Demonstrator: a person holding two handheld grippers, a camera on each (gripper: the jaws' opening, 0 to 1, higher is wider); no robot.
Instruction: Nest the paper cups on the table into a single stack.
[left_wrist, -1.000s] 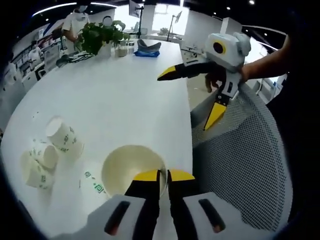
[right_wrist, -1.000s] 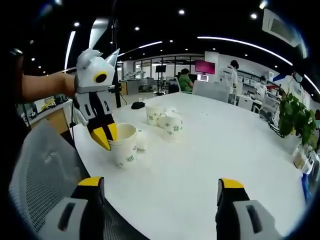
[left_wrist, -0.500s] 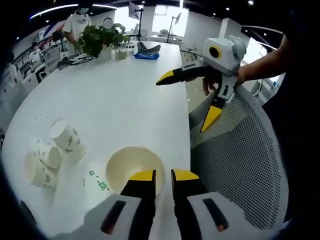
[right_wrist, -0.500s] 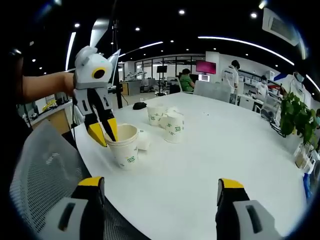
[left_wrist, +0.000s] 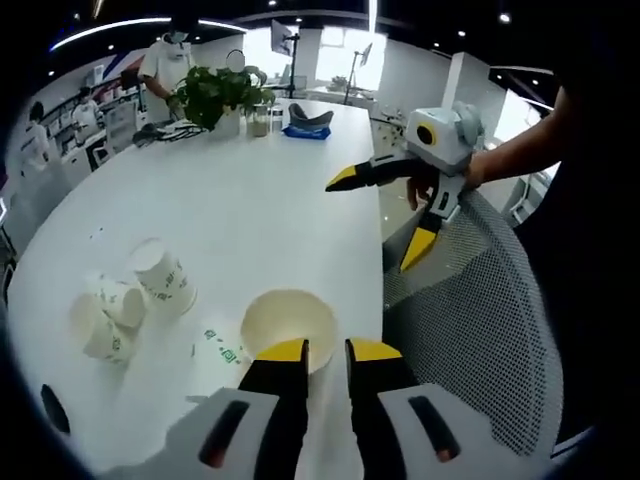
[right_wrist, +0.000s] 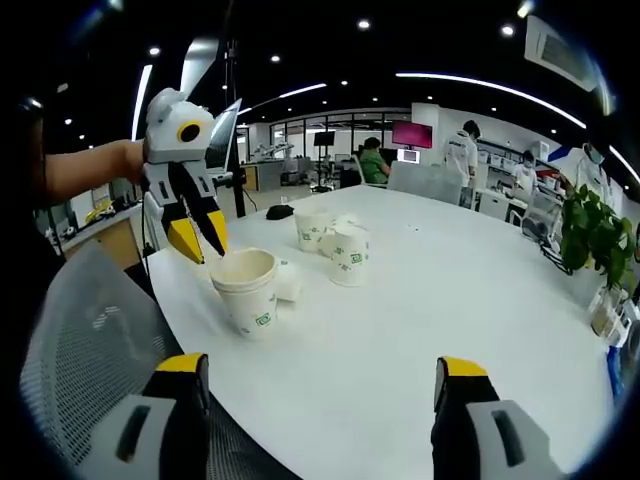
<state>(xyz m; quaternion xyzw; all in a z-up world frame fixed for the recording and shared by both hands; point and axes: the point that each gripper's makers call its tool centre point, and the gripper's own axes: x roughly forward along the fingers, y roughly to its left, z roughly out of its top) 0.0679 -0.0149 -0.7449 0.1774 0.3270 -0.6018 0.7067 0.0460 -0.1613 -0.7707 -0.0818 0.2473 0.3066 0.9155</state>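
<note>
In the left gripper view, the left gripper (left_wrist: 325, 352) has its jaws a narrow gap apart, holding nothing, just above the near rim of the stacked cups (left_wrist: 287, 323) on the white table (left_wrist: 260, 200). Loose cups (left_wrist: 130, 298) lie at nine o'clock. The right gripper (left_wrist: 378, 215) hangs at two o'clock, jaws spread wide.

In the right gripper view, the right gripper (right_wrist: 320, 375) is wide apart and empty. The stack stands at nine o'clock, the left gripper poised above it at ten; more cups (right_wrist: 332, 240) cluster toward eleven.
</note>
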